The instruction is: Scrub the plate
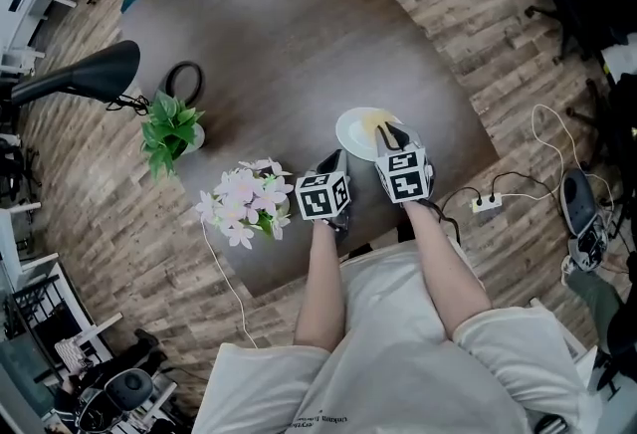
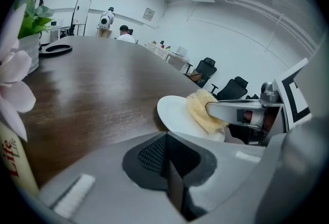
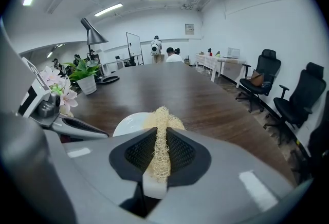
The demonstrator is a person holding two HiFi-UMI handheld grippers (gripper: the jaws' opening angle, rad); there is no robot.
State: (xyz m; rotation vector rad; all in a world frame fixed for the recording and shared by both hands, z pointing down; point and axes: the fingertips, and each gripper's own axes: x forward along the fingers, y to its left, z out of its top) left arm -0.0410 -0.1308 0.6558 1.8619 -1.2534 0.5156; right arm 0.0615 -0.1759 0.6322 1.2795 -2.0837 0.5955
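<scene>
- Dark wood table (image 1: 299, 44); white plate (image 1: 353, 133) sits flat on it near the person's edge, right of centre.
- Person's forearms reach over the near table edge, one gripper in each hand.
- Plate (image 2: 175, 112) is just ahead and to the right of the left gripper (image 1: 333, 163), not touching it.
- Plate (image 3: 126, 124) is directly in front of and below the right gripper (image 1: 391, 136), under the jaw tips.
- Left gripper (image 2: 167, 138): jaws closed together, nothing between them, tips near the plate rim.
- Right gripper (image 3: 160, 133): jaws clamped on a yellow loofah sponge (image 3: 161, 115).
- Loofah sponge (image 2: 199, 110) is pinched edge-on. Its long axis runs along the jaws, pointing away from the person. The free end sticks out past the tips and rests on the plate's face.
- Loofah sponge (image 1: 381, 126) covers the plate's right part.
- Pink-white flowers (image 1: 244, 198) stand left of the left gripper.
- Green potted plant (image 1: 169, 128) stands further left, with a black desk lamp (image 1: 80, 79) beyond it.
</scene>
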